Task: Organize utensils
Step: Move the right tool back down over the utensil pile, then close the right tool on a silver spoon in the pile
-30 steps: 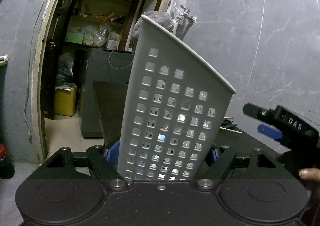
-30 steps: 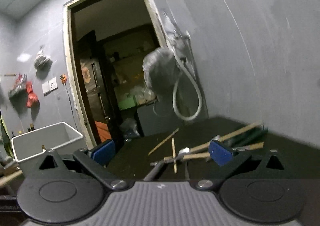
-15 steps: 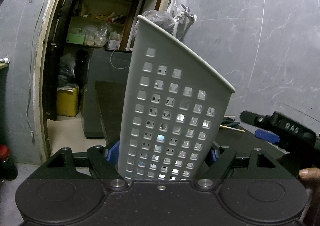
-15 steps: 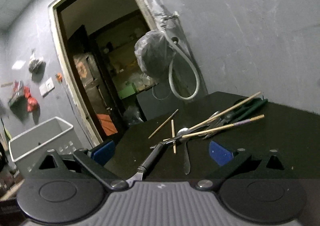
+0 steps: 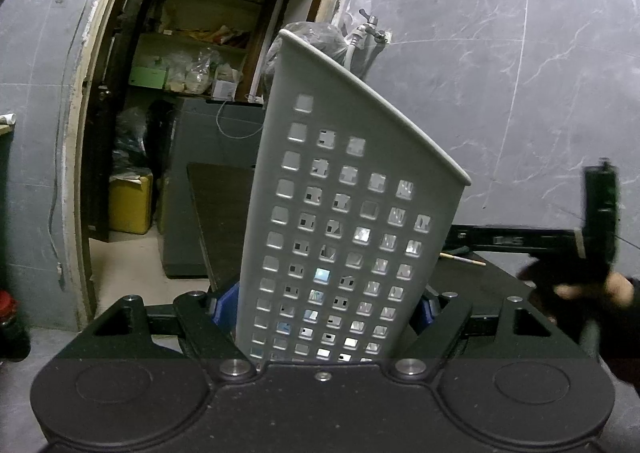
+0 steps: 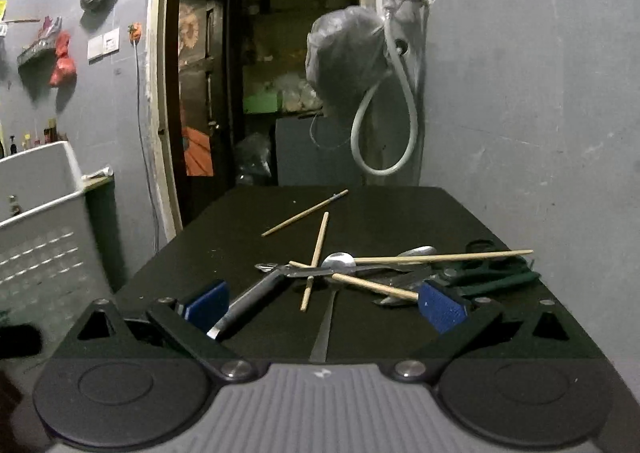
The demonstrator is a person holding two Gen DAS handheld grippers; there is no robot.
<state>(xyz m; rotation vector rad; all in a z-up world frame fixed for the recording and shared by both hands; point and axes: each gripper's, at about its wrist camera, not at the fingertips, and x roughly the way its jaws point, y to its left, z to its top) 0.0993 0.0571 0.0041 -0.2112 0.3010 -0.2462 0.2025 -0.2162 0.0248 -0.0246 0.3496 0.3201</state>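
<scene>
between the blue pads of the left gripper (image 5: 326, 307) sat a grey plastic basket (image 5: 352, 213), clamped tight and tilted, its wall pierced by rows of square holes under a rolled rim; what it held could not be told. on the right, the right gripper (image 6: 326, 307) stood wide with nothing in it, near a heap on the matte black table (image 6: 400, 209): wooden chopsticks (image 6: 316, 249), a steel spoon (image 6: 339, 260), dark green scissors (image 6: 496, 273), a black-handled tool (image 6: 248, 303). no writing was readable.
</scene>
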